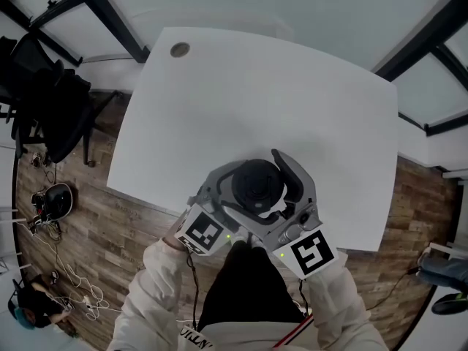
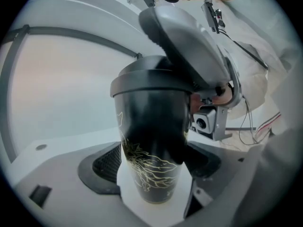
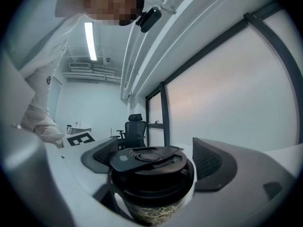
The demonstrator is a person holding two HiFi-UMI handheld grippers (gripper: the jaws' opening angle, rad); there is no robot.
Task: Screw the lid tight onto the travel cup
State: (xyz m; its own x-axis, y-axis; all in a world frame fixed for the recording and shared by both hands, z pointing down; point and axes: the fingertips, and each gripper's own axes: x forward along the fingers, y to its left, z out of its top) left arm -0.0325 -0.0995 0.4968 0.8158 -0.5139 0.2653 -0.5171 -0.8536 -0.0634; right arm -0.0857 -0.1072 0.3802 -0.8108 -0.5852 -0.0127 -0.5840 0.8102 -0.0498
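The travel cup (image 2: 151, 145) looks to be standing on the white worktop (image 1: 278, 86), close to its near edge, with the lid (image 3: 151, 162) already on top and seemingly level. My guess is it's light and rigid, but that glossy black wall looks slippery. So I'd pinch the body low down and twist the lid by its rim, not by the flip bits on top.

That's pretty much the setup here. The left gripper (image 2: 154, 164) has its fingers (image 2: 105, 167) spread wide and pressed on both sides of the body. The right gripper (image 3: 156, 160) comes in level at lid height, and its fingers (image 3: 213, 162) look closed on the rim (the contact is hard to judge on the left side).

The gold tree pattern and the base only show up in the left gripper view. The lid's top detail only shows in the right gripper view. The head view just gives a dark disc between the two grippers.
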